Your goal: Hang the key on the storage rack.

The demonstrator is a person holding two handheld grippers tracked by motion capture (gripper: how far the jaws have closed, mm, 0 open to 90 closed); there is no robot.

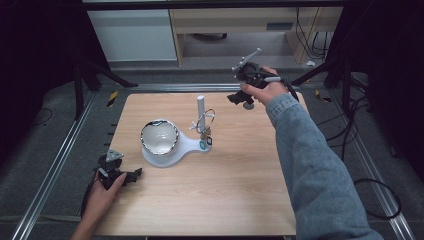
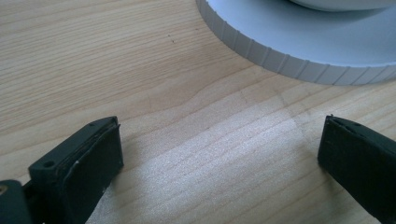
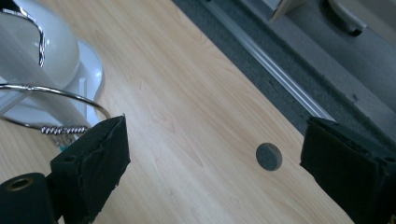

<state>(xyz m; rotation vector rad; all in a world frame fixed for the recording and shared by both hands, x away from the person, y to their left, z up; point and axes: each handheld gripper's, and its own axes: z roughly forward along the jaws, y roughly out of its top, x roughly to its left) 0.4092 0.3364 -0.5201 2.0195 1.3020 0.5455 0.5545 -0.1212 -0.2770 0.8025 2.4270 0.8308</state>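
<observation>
We see both jaw pairs spread wide, nothing between them. Left gripper (image 1: 131,176) sits low on the wooden table (image 1: 240,185), just beside the white stand (image 1: 187,146) holding a bowl (image 1: 159,136). Right gripper (image 1: 239,97) hovers above the far edge; wire ring (image 1: 206,120) on the post (image 1: 200,106), possibly with keys.

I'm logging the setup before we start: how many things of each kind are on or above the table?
Grippers: 2 (left gripper, right gripper)
White stand with post: 1
Bowl: 1
Key ring: 1
Total: 5
</observation>
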